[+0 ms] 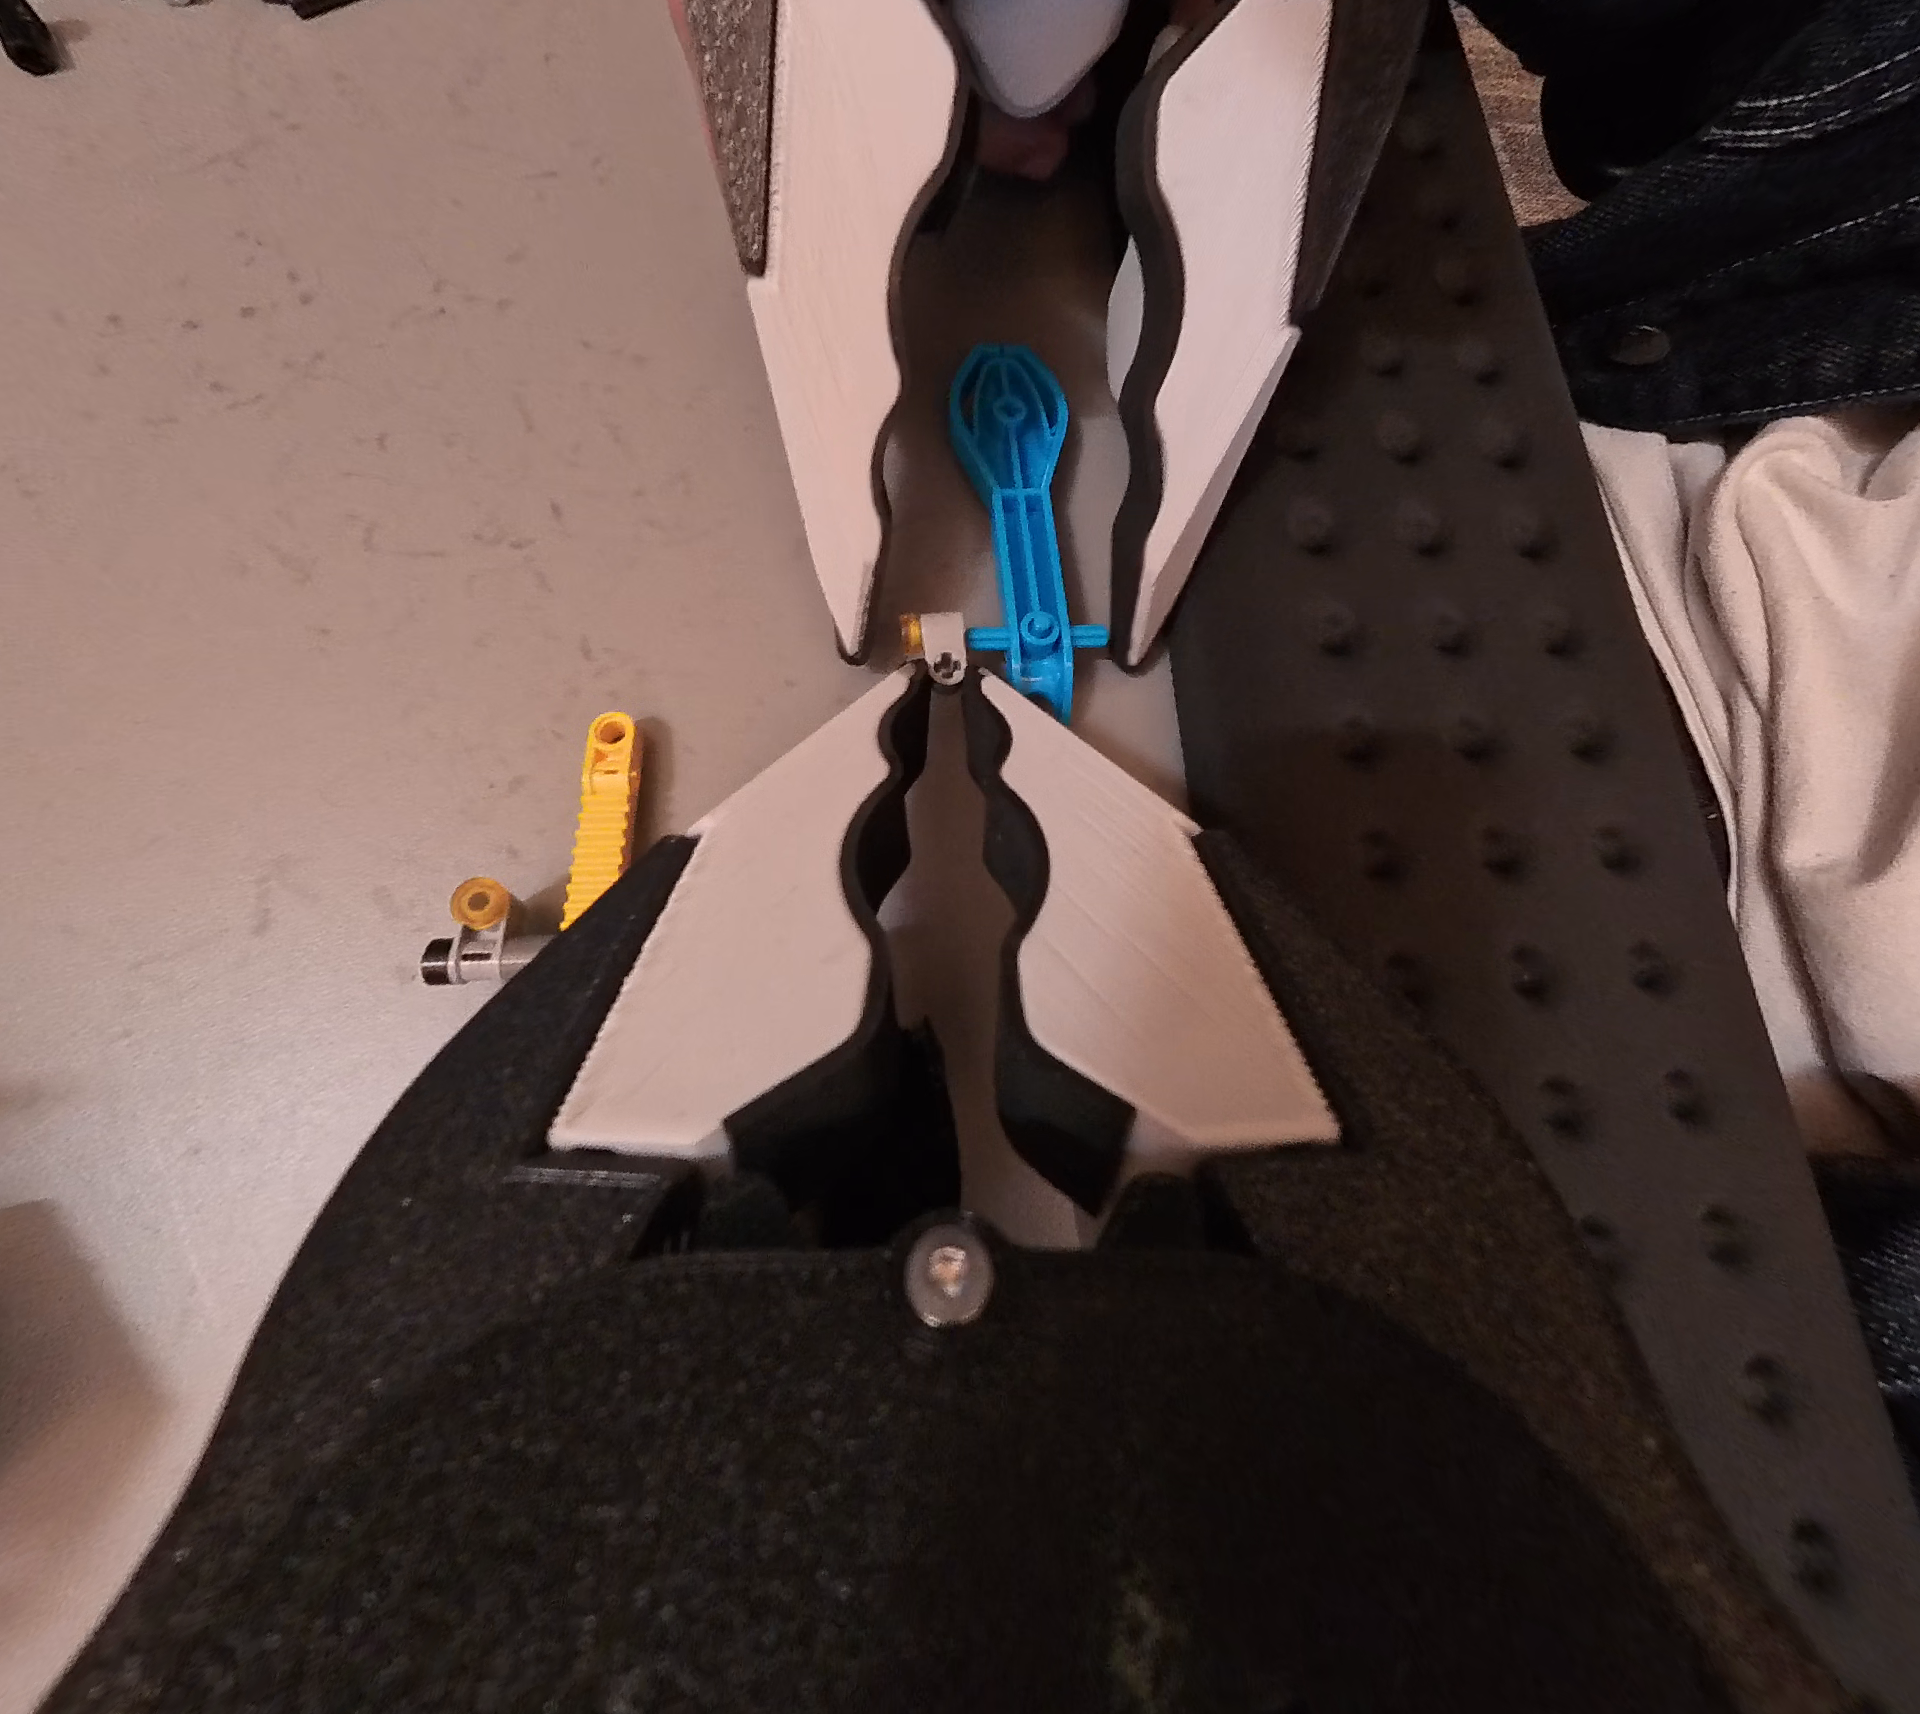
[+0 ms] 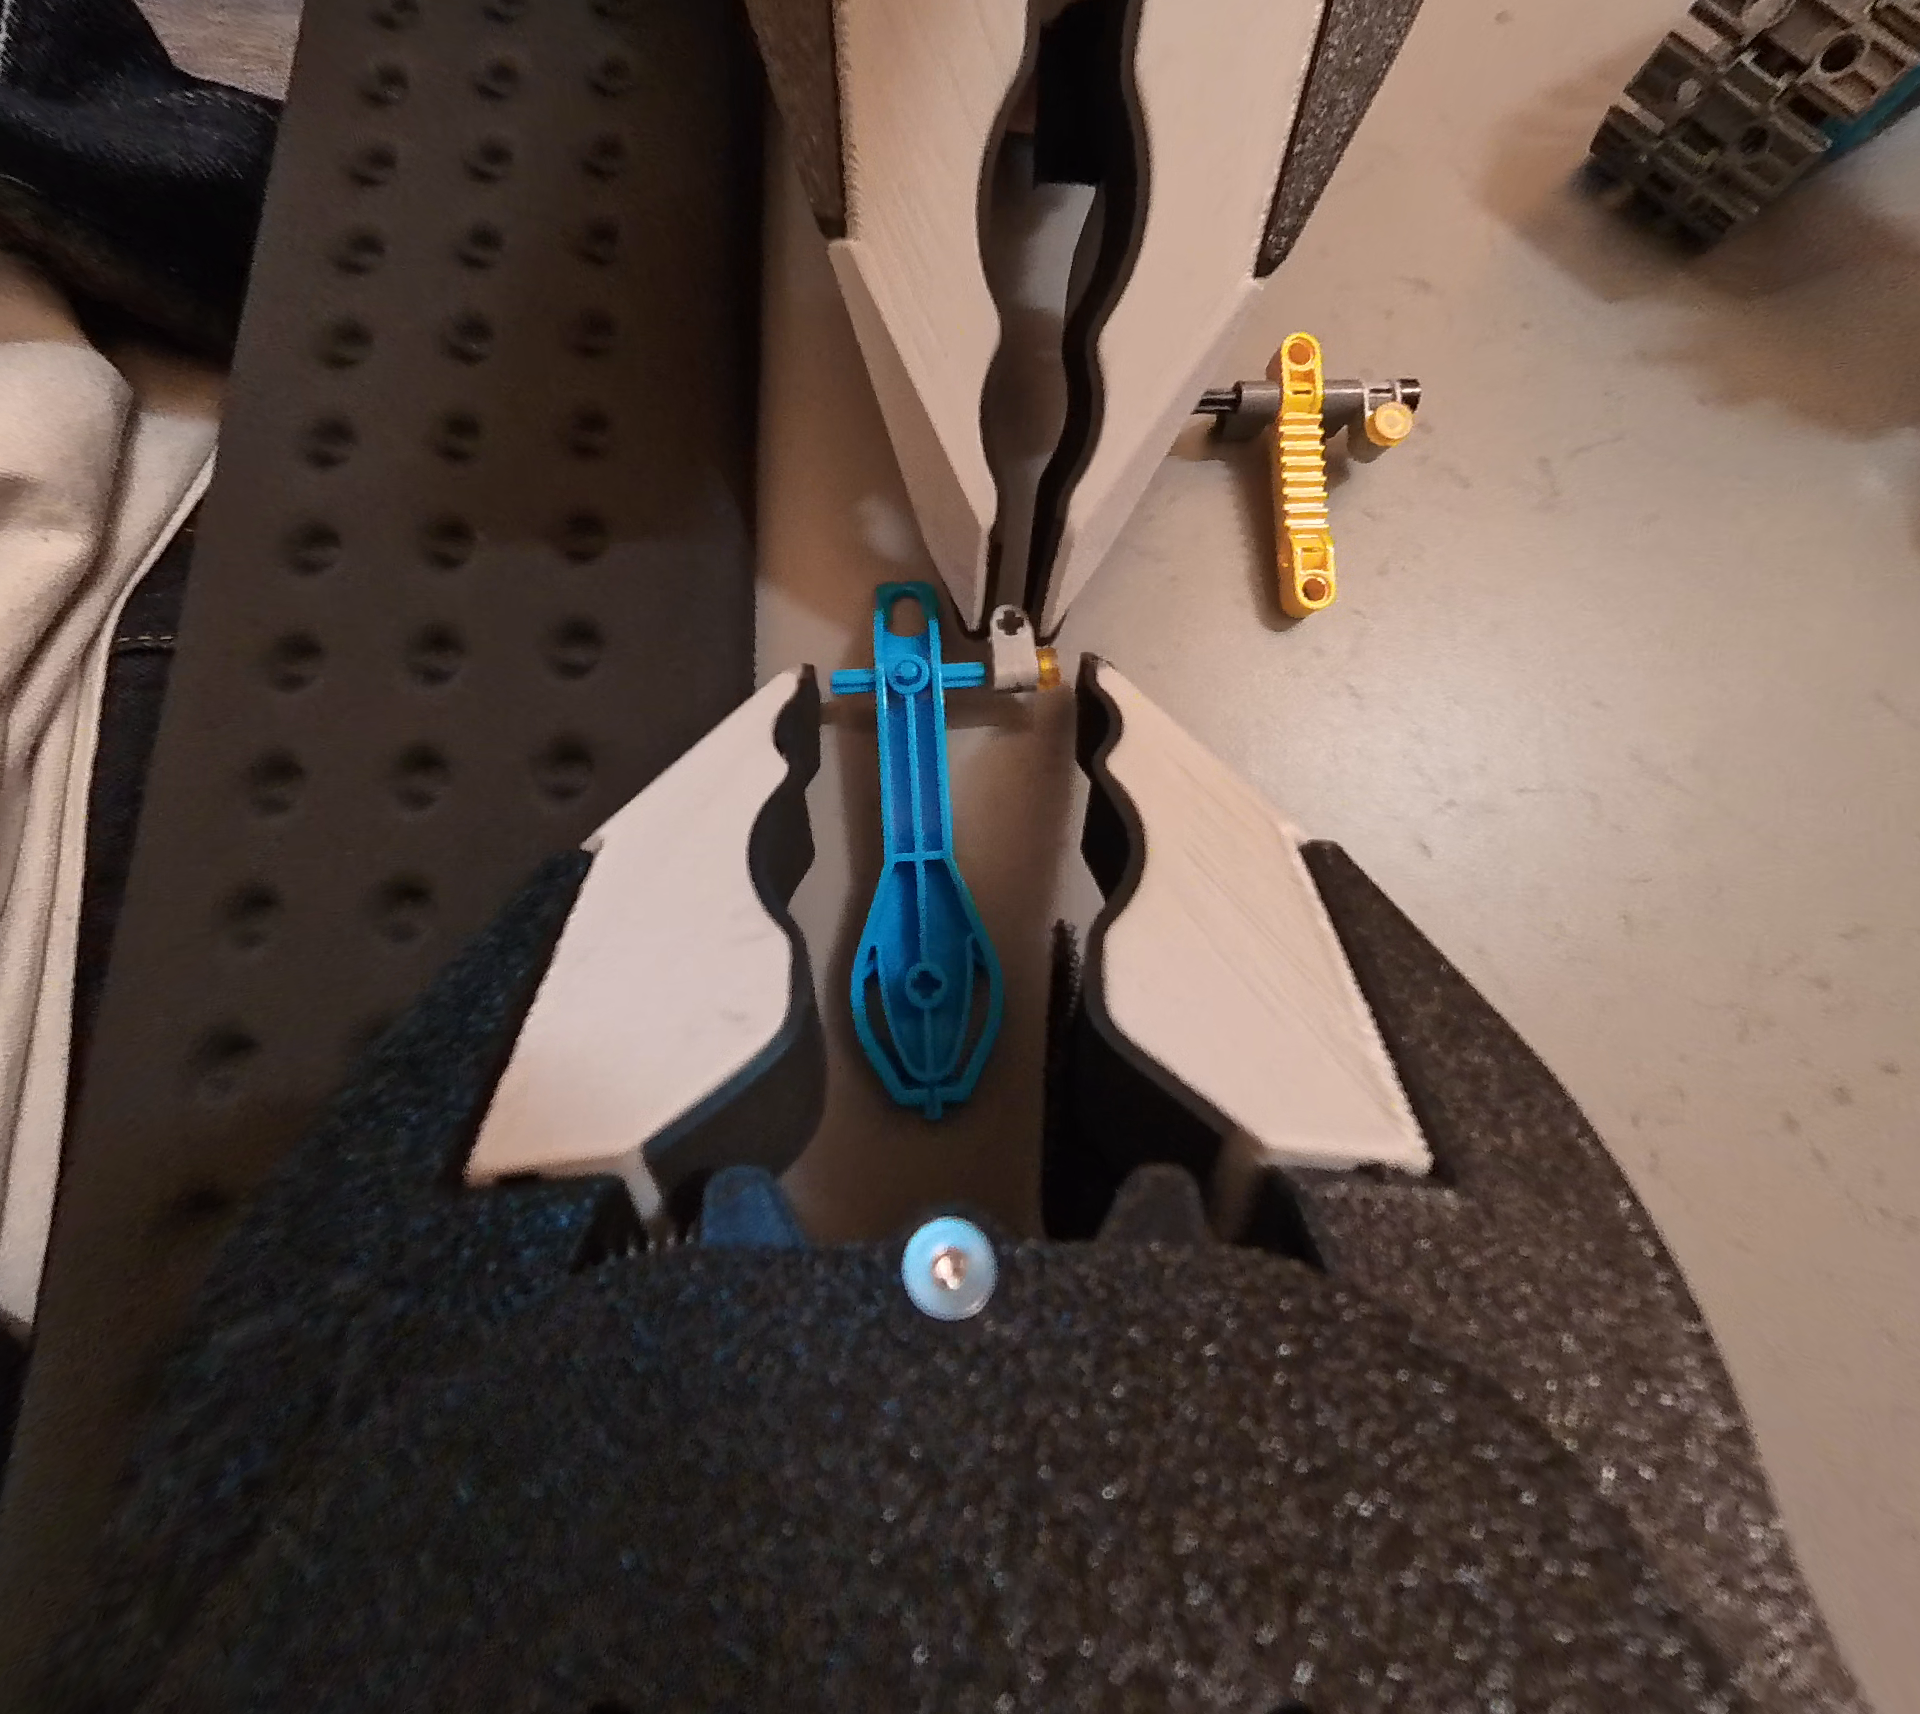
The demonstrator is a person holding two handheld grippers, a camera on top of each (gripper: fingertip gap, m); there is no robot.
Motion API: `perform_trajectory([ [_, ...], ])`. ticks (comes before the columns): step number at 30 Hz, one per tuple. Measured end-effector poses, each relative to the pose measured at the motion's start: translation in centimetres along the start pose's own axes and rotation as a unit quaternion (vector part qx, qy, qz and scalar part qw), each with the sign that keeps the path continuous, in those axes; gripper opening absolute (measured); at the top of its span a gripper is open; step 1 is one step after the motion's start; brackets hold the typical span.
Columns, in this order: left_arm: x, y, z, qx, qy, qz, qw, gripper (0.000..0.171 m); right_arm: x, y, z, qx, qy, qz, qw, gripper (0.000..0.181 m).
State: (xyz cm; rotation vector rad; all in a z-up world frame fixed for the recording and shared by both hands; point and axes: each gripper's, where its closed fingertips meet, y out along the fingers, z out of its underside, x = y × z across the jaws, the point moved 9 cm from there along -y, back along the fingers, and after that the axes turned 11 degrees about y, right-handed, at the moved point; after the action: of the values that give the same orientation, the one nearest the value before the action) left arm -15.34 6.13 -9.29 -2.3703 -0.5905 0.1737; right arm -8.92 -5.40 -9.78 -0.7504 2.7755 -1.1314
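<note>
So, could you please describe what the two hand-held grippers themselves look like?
Both look alike: the left hand-held gripper and the right hand-held gripper each have a speckled black body with a central screw and two tapered white fingers with wavy black inner pads.

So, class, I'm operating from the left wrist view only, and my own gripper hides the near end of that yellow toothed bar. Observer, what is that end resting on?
Observer: The yellow toothed bar lies across the grey pin piece. Its two-hole end lies on the table.
Operator: Is there anything near it that I miss?
Observer: Yes, a dark grey block assembly sits off to one side, not touching the bar.
</note>
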Motion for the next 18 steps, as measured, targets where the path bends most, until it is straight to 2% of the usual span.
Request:
perform_trajectory([
  [13, -0.34, 0.1, 0.08, 0.009, 0.018, -0.003, 1.0, 0.005, 0.07, 0.08, 0.07, 0.001, -0.006, 0.0, 1.0, 0.043],
  [18, -0.51, -0.3, -0.26, -0.015, 0.025, -0.001, 1.0, 0.004, -0.12, 0.25, 0.14, 0.009, 0.001, -0.005, 1.0, 0.044],
])
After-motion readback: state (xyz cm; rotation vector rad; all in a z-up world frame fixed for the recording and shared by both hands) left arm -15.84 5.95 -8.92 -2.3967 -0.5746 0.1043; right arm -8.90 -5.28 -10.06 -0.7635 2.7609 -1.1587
